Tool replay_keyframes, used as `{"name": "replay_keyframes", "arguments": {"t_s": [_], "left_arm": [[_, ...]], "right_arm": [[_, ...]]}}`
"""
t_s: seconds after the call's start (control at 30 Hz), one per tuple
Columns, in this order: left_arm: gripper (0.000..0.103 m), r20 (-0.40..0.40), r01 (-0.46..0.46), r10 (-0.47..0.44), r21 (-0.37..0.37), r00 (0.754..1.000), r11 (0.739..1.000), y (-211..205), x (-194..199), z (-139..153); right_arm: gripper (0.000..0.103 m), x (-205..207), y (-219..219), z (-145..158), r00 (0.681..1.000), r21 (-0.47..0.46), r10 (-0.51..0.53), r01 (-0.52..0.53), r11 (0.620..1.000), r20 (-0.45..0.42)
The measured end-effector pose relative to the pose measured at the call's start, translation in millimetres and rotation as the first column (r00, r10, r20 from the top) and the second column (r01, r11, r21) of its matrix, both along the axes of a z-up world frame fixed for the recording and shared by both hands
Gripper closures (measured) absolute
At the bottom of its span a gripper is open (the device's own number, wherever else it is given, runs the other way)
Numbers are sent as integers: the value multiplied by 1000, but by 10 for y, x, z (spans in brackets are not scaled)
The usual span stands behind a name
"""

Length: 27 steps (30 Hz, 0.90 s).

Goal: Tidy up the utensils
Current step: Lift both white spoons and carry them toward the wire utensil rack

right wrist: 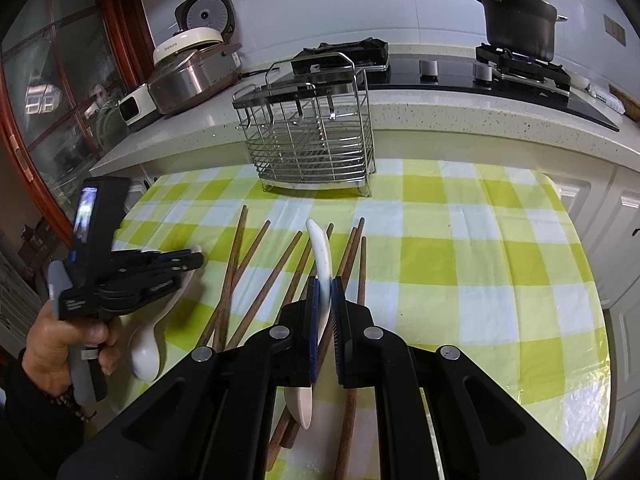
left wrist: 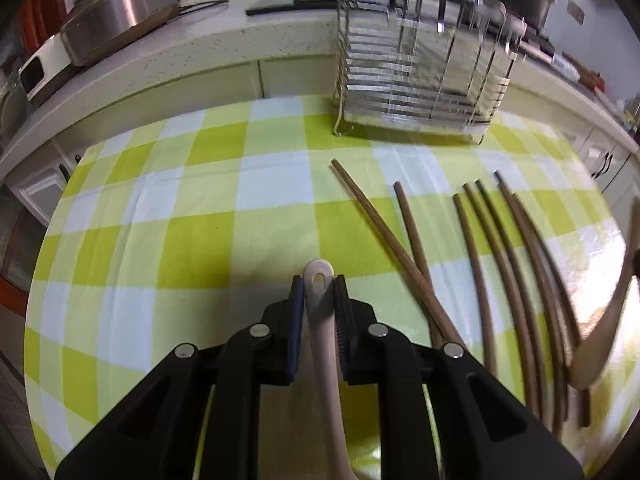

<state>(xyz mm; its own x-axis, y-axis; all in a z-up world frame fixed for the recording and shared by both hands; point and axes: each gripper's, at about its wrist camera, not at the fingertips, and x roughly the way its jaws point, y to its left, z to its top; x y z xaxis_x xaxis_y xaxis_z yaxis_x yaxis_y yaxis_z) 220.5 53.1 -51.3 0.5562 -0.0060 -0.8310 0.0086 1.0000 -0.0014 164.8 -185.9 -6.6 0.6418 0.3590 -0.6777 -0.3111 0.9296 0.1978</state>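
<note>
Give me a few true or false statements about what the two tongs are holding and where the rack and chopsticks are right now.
1. The left tongs clamp a white spoon by its handle. True.
2. The right tongs are empty. False: they grip a second white spoon.
3. The wire rack stands on the checked cloth near the counter edge. True.
4. The chopsticks already stand in the rack. False: they lie loose on the cloth.
5. A black pot sits on the stove. True.
</note>
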Motion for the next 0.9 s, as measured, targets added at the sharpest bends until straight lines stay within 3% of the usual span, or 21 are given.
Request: {"name": "replay_keyframes", "arguments": {"t_s": [0.17, 0.53, 0.9], "left_arm": [[88, 79, -13, 17, -47, 997, 999, 101, -286, 296], [88, 258, -20, 35, -57, 966, 998, 98, -938, 991], [88, 350, -15, 35, -58, 936, 998, 56, -1217, 1333]], "right_arm": [[94, -46, 0, 45, 1000, 3, -3, 3, 1000, 16], [94, -221, 28, 202, 998, -1, 5, -5, 1000, 65], [94, -313, 36, 319, 994, -20, -4, 6, 1000, 105]]}}
